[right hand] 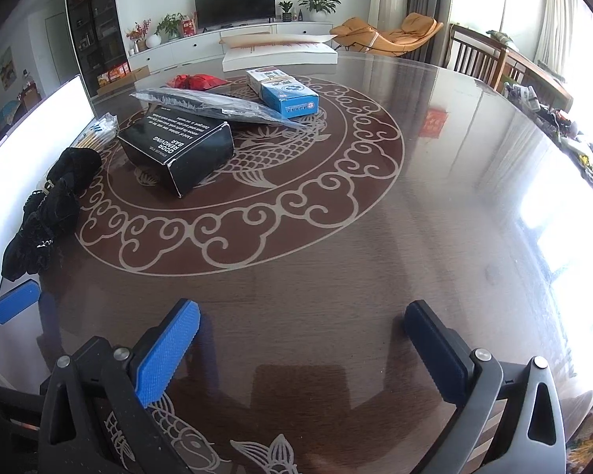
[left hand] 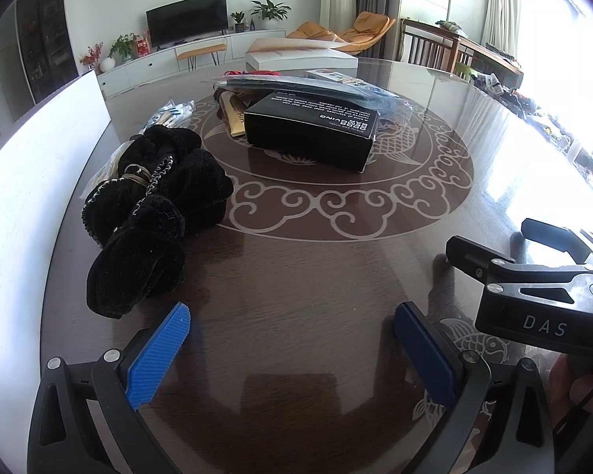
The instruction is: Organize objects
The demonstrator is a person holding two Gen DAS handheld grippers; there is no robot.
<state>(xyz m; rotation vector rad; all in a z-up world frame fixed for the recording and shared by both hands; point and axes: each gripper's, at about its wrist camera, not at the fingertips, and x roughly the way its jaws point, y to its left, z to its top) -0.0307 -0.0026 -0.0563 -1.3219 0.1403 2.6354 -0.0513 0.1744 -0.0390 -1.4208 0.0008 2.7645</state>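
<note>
**Dark glass table, both grippers empty above its near edge**

Dark brown wood under glass makes up the round table [right hand: 435, 205], with a pale ring of cloud scrolls and a fish pattern at its middle. The left gripper [left hand: 292, 339] hangs over the near part of the table with its blue-padded fingers [left hand: 158, 351] wide apart and nothing between them. The right gripper [right hand: 302, 339] is beside it, to its right, likewise spread wide and empty above bare tabletop; its black body shows at the right edge of the left wrist view.

On the left side of the table, near the left gripper, lies a bundle of black velvet cloth [left hand: 158, 217] with a metal ring and chain on it. Just beyond the bundle, packets of long thin sticks [right hand: 97, 134] lie against the left edge. At the centre of the pattern sits a black box [right hand: 178, 150] with white lettering. A long dark item in a clear plastic bag [right hand: 217, 108] leans across the far side of the box. To the right of the bag and farther off stands a blue and white box [right hand: 286, 93]. A red item [right hand: 193, 79] lies at the far side, left of the blue box.

A white board [left hand: 23, 181] stands along the table's left side.
</note>
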